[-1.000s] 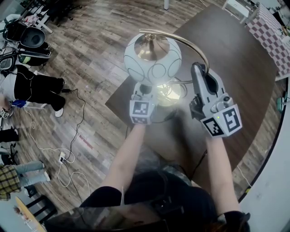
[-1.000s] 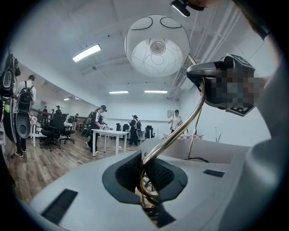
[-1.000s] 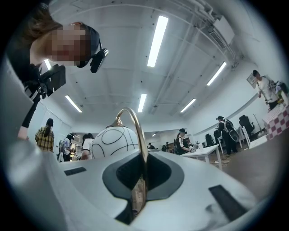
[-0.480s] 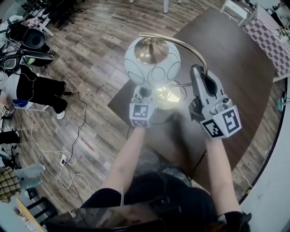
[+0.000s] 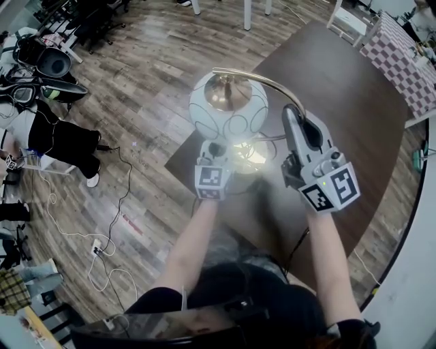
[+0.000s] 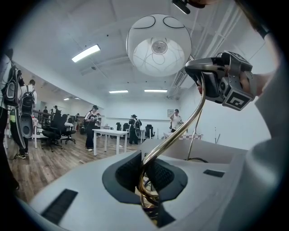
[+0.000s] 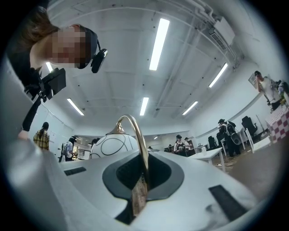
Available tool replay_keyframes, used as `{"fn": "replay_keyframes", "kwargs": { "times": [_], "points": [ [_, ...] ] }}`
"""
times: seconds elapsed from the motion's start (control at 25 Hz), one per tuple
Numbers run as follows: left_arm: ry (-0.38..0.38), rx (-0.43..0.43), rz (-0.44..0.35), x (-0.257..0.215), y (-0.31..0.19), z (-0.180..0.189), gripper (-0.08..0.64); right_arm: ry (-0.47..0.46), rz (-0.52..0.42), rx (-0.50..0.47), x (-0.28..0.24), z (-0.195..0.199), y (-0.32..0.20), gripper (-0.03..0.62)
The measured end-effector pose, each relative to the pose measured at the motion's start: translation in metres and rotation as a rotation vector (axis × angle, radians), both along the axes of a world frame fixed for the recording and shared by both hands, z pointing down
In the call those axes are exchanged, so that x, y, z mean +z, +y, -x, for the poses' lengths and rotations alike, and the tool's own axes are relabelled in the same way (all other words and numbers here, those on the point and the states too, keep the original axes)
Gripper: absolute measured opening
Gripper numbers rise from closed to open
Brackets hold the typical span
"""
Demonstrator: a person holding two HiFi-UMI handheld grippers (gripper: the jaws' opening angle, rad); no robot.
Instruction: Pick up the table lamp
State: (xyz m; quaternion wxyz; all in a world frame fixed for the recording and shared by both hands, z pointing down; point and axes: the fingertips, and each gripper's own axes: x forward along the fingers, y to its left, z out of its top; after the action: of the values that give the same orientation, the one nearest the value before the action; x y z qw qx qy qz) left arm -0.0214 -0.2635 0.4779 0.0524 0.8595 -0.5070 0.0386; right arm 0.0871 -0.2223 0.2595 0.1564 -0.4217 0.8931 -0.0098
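Note:
The table lamp has a white globe shade [image 5: 228, 102] with black line patterns and a curved gold arm [image 5: 266, 76]. Its lit base [image 5: 251, 153] is over the corner of the dark brown table [image 5: 347, 82]. My left gripper [image 5: 216, 146] is shut on the gold stem low down, near the base, as the left gripper view shows at the stem [image 6: 145, 178]. My right gripper [image 5: 290, 114] is shut on the gold arm higher up, with the arm [image 7: 141, 149] running between its pads. The globe [image 6: 159, 44] hangs above the left gripper [image 6: 146, 185], and the right gripper [image 6: 224, 83] holds the arch beside it.
Wooden floor with white cables [image 5: 102, 232] lies left of the table. A person in black [image 5: 58, 140] crouches at the far left near chairs [image 5: 48, 65]. A checkered table [image 5: 402, 54] and a white chair [image 5: 347, 20] stand at the upper right.
Both grippers keep their hold on the lamp. The right gripper has risen a little with the lamp's arm. The head view has shifted slightly.

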Motion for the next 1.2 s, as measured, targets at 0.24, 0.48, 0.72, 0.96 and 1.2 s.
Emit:
{"fn": "replay_keyframes", "kwargs": {
  "times": [0.24, 0.48, 0.72, 0.96, 1.2],
  "points": [
    [0.007, 0.001, 0.002, -0.008, -0.002, -0.003, 0.025, -0.011, -0.018, -0.009, -0.018, -0.002, -0.003, -0.005],
    [0.009, 0.004, -0.002, -0.009, 0.0, -0.006, 0.026, -0.018, -0.042, -0.017, -0.026, -0.003, 0.0, -0.005],
    [0.02, 0.006, 0.002, -0.01, 0.003, -0.009, 0.026, -0.025, -0.055, -0.025, -0.032, -0.003, 0.002, -0.005],
    [0.022, 0.007, 0.003, -0.013, 0.007, -0.011, 0.026, -0.032, -0.076, -0.032, -0.04, -0.004, 0.005, -0.005],
    [0.036, 0.004, -0.009, -0.023, 0.009, -0.014, 0.026, -0.021, -0.101, -0.033, -0.053, -0.004, 0.01, -0.005]
  ]
}}
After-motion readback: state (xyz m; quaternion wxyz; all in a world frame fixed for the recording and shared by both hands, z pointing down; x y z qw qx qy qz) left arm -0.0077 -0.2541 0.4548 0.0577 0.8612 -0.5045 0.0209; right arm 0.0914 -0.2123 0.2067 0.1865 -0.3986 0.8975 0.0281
